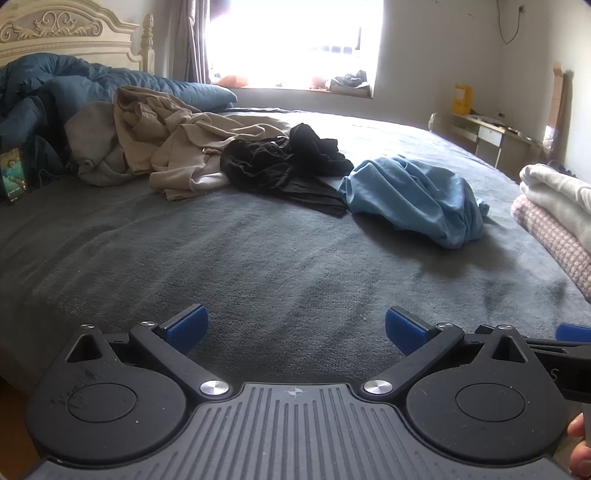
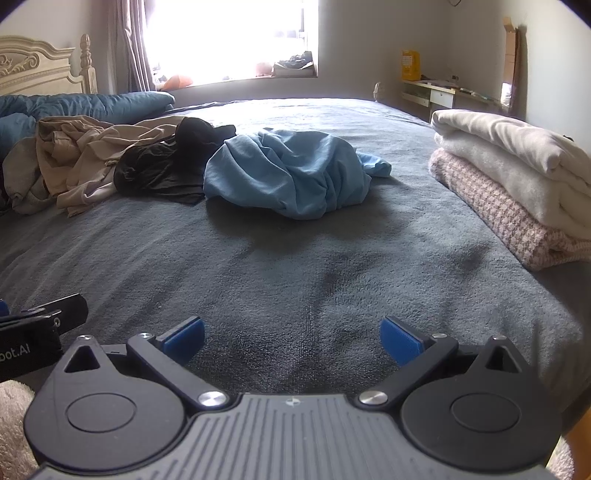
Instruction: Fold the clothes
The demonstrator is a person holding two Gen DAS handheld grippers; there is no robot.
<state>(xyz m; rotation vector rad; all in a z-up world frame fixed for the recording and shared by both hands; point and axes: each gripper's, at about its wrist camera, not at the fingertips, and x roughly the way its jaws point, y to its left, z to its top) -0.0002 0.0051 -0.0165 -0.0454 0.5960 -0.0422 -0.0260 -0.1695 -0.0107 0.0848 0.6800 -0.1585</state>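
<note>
Ahead, the crumpled blue garment (image 2: 291, 173) lies mid-bed (image 2: 295, 280), nearly straight before the right gripper (image 2: 291, 338) and rightward of the left gripper (image 1: 295, 330), both spread wide, holding nothing.

Left gripper (image 1: 296, 330) low over the near edge of the bed (image 1: 258, 266), jaws spread wide, nothing between the blue pads (image 1: 186, 328). Grey bedspread bare in front of it.

Further back, crumpled blue garment (image 1: 413, 199) lying alone right of centre. Just left of it a black garment (image 1: 284, 170), bunched, its edge touching the blue one. Beyond that a beige heap (image 1: 166, 140), overlapping the black.

Folded stack (image 1: 554, 214) at far right edge: white piece on top of pink checked one.

Dark blue duvet (image 1: 55, 88) rumpled against the carved headboard (image 1: 66, 33). Phone (image 1: 14, 173) propped upright at far left, screen lit.
</note>
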